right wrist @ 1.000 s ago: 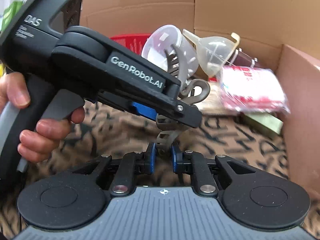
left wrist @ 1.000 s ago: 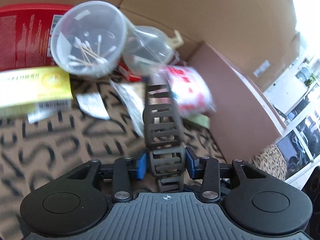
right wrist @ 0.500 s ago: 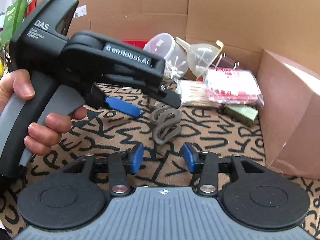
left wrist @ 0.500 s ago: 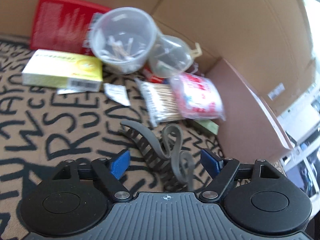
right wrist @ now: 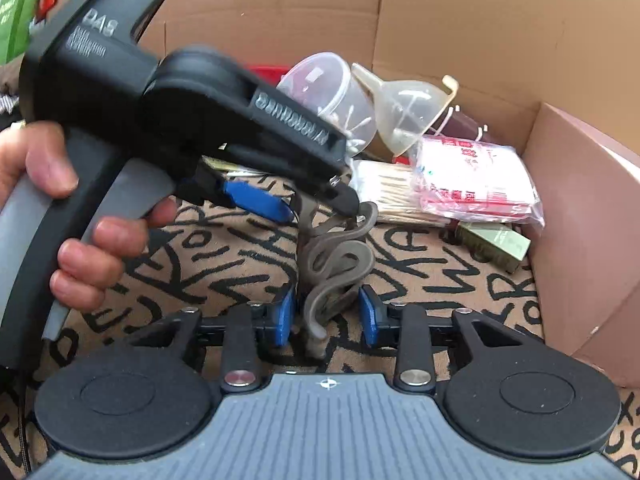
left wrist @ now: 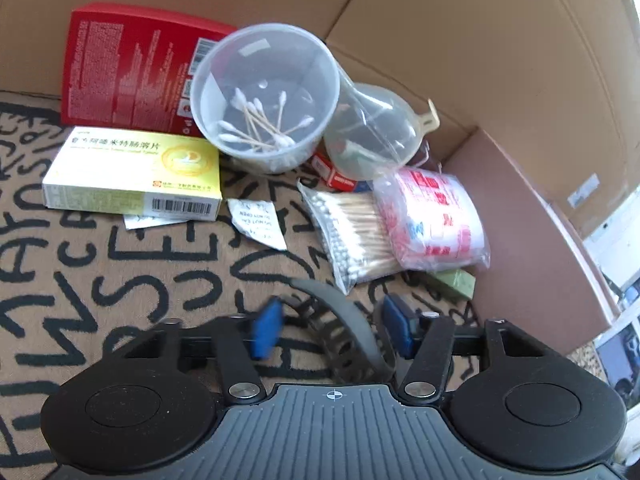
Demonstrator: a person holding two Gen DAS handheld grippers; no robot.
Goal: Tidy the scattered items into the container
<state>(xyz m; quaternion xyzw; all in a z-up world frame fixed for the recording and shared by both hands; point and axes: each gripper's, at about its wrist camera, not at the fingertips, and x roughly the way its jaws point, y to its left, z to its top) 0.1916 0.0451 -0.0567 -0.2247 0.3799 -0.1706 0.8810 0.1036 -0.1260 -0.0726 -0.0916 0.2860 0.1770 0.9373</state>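
Observation:
A grey rubbery strap (left wrist: pixel 344 332) lies coiled on the lettered cloth floor of the cardboard box (left wrist: pixel 480 60); it also shows in the right wrist view (right wrist: pixel 340 264). My left gripper (left wrist: pixel 334 332) is open with its blue pads either side of the strap, not clamping it. My right gripper (right wrist: pixel 326 316) is open too, the strap's lower loop between its pads. The left gripper's body (right wrist: pixel 180 120) fills the left of the right wrist view, held by a hand.
At the box's back lie a red box (left wrist: pixel 128 64), a yellow medicine box (left wrist: pixel 132 176), a clear cup of cotton swabs (left wrist: pixel 264 96), a funnel (left wrist: pixel 372 128), a swab bag (left wrist: pixel 352 236), a red-printed packet (left wrist: pixel 432 220) and a green bar (left wrist: pixel 452 282). A flap (left wrist: pixel 540 240) stands right.
Both grippers let go of the strap, which dropped onto the cloth. Both then drew back and came close to the strap again, jaws narrower than half a second ago.

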